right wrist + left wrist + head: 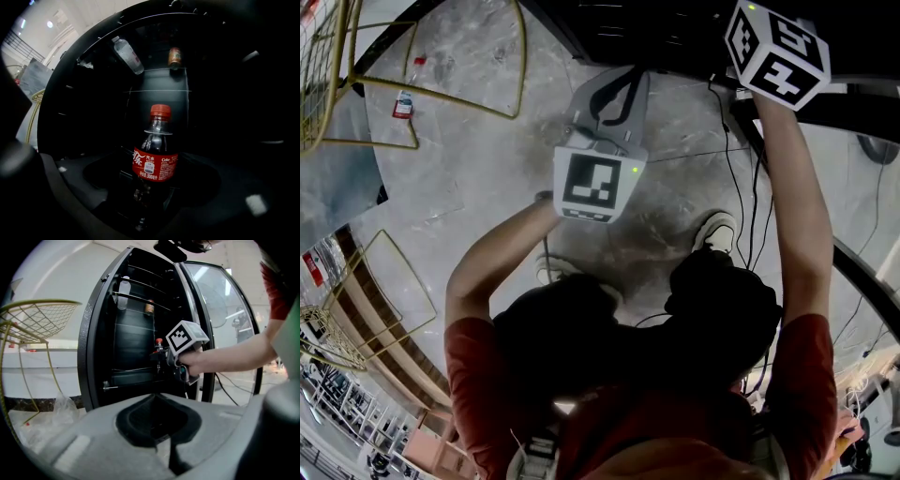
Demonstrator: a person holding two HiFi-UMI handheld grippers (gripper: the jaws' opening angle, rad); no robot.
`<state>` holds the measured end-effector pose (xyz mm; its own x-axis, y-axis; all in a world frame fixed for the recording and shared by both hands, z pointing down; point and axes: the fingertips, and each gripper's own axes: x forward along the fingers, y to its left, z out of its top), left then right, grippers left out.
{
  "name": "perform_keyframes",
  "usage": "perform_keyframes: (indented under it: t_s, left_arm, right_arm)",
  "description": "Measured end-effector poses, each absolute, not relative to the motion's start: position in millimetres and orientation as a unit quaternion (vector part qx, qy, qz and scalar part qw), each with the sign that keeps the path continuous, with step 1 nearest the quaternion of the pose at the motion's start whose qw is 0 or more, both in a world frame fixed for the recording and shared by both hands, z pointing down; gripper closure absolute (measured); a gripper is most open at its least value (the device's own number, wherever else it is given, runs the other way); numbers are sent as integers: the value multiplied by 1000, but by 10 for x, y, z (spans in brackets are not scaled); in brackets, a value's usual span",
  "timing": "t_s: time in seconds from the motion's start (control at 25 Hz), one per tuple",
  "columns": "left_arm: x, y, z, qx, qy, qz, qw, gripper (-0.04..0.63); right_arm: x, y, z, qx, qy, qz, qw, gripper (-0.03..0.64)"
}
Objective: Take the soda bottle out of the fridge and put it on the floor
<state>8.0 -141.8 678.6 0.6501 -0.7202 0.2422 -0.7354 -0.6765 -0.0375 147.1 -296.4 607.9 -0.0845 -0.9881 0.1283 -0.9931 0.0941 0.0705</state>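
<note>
The soda bottle (155, 159) is a small dark cola bottle with a red cap and red label. It stands upright inside the black fridge (91, 338), between the jaws of my right gripper (150, 206), which is shut on its lower body. In the left gripper view only the bottle's red cap (159, 341) shows, just left of the right gripper (164, 359) reaching into the fridge. My left gripper (619, 77) hangs over the floor in front of the fridge, fingers together and holding nothing. The right gripper's marker cube (778, 52) sits at the fridge's edge.
A clear water bottle (129, 55) and a brown can (175, 57) sit on upper shelves. The glass fridge door (225, 310) stands open to the right. Yellow wire racks (441, 66) and a small bottle (403, 103) are on the marble floor at left. Cables (741, 187) trail by the person's feet.
</note>
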Motion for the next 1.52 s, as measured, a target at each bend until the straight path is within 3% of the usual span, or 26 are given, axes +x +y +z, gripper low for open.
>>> perform_keyframes:
  t_s: [0.44, 0.52, 1.52]
  left_arm:
    - [104, -1424, 6817, 908, -401, 120, 32, 596]
    - [105, -1435, 6825, 907, -401, 120, 34, 597]
    - [5, -1481, 6767, 902, -416, 115, 36, 596]
  right_arm:
    - [1553, -3032, 6120, 678, -732, 37, 57, 259]
    - [1579, -3025, 6107, 678, -732, 37, 53, 310]
    - [1578, -2828, 6086, 670, -740, 45, 33, 319]
